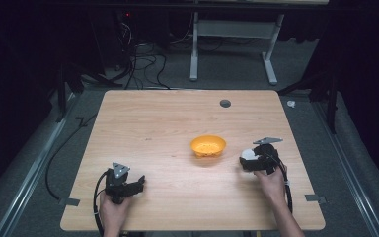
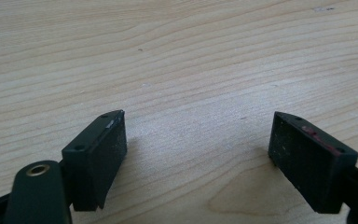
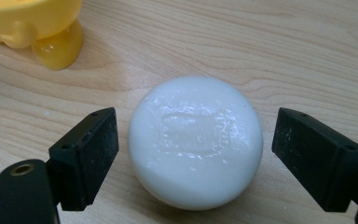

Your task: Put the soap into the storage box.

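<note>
**Right gripper view: round white soap between spread fingers**

Right gripper view shows the smooth, round white soap bar (image 3: pixel 196 142) lying on the pale wooden table (image 3: pixel 270 42), with the right gripper (image 3: pixel 196 158) straddling it, fingers (image 3: pixel 86 156) wide apart and touching nothing. At 11 o'clock from the soap sits the yellow plastic bowl (image 3: pixel 32 21). In the high view, the left gripper (image 1: pixel 139 185) rests near the table's 7 o'clock corner, its fingers (image 2: pixel 98 156) spread over bare wood.

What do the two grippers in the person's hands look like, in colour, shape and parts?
The left gripper and the right gripper are black, each with two blocky, flat-faced jaws, a grey three-cornered plate on top and a black cable trailing back. The forearms are bare, without sleeves.
</note>
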